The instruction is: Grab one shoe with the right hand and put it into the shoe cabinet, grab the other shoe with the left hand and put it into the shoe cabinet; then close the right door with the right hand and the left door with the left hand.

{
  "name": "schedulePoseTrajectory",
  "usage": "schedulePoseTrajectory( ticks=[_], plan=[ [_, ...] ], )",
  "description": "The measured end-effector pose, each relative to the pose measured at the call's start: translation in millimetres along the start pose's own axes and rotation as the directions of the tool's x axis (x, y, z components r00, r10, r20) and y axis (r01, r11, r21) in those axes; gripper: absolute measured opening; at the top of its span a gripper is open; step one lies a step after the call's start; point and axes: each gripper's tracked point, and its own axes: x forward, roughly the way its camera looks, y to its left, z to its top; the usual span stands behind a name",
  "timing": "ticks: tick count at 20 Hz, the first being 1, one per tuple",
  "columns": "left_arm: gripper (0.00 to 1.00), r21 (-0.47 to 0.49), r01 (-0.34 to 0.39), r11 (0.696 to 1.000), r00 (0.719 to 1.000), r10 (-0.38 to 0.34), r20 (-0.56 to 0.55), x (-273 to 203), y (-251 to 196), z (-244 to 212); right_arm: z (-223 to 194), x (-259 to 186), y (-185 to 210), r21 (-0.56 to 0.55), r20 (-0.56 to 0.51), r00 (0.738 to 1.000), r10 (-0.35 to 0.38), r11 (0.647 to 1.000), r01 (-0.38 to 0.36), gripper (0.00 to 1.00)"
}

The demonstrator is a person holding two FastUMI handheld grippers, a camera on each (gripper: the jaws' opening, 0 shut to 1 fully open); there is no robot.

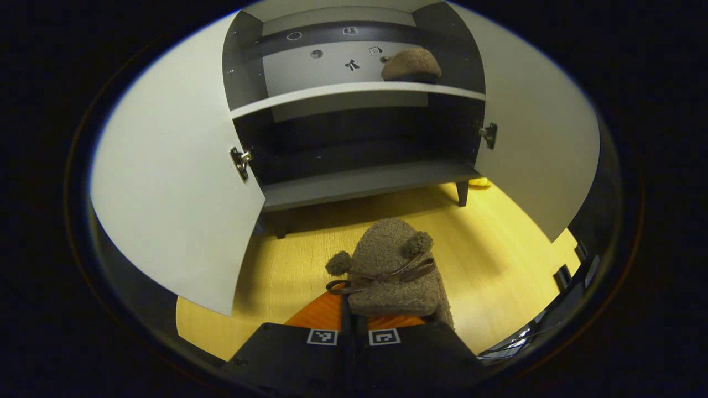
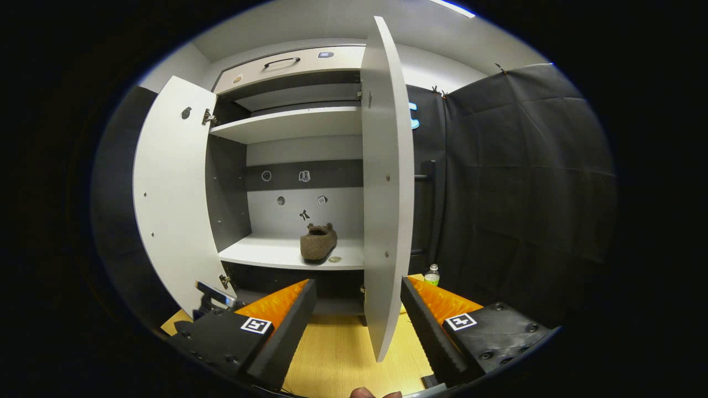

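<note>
My left hand-held gripper (image 1: 354, 326) is closed on the second shoe (image 1: 390, 273). Both fingers pinch its heel end, so the toe with the two pompoms and the ribbon bow points forward, toward the shoe cabinet (image 1: 354, 182). I hold it like this so it can go in toe first. The shoe hangs above the yellow wooden floor (image 1: 498, 265), a little in front of the cabinet and not yet inside.

The first shoe (image 2: 318, 242) already lies on the middle shelf (image 2: 265, 251), toward the right side in the left gripper view. This leaves free room on the left part of the shelf, and I judge that the second shoe should go there.

My right hand-held gripper (image 2: 357, 326) is wide open and holds nothing. The edge of the right door (image 2: 387, 221) stands between its two fingers, without touching them as far as I can see. I think it waits there for the closing step. The left door (image 2: 166, 204) is also fully open, so nothing blocks the way in.
</note>
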Motion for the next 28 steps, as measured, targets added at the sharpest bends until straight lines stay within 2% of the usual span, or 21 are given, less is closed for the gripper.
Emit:
schedulePoseTrajectory(
  ticks=[6,10,14,17,22,28],
  plan=[
    [0.06,-0.106,-0.036,0.994,0.998,0.042,0.056,-50,19,103,-2,-8,-14,-0.007,-0.008,1.000,0.003,1.000,-0.003,0.98],
    [0.06,-0.095,-0.071,0.993,0.987,0.084,0.134,-66,39,185,-10,-8,-24,-0.002,-0.034,0.999,0.000,1.000,-0.001,0.98],
    [0.06,-0.120,-0.078,0.990,0.980,0.099,0.175,-60,51,249,-14,-3,-36,0.003,-0.049,0.999,-0.020,1.000,0.020,0.98],
    [0.06,-0.101,-0.124,0.987,0.966,0.143,0.214,-45,65,295,-17,-1,-47,0.002,-0.055,0.998,-0.038,0.999,0.038,0.98],
    [0.06,-0.113,-0.149,0.982,0.951,0.174,0.256,-6,75,363,-24,-1,-69,0.004,-0.071,0.995,-0.076,0.997,0.077,0.98],
    [0.06,-0.120,-0.188,0.975,0.959,0.209,0.192,77,86,401,-30,-2,-100,0.001,-0.086,0.988,-0.125,0.992,0.126,0.98]
  ],
)
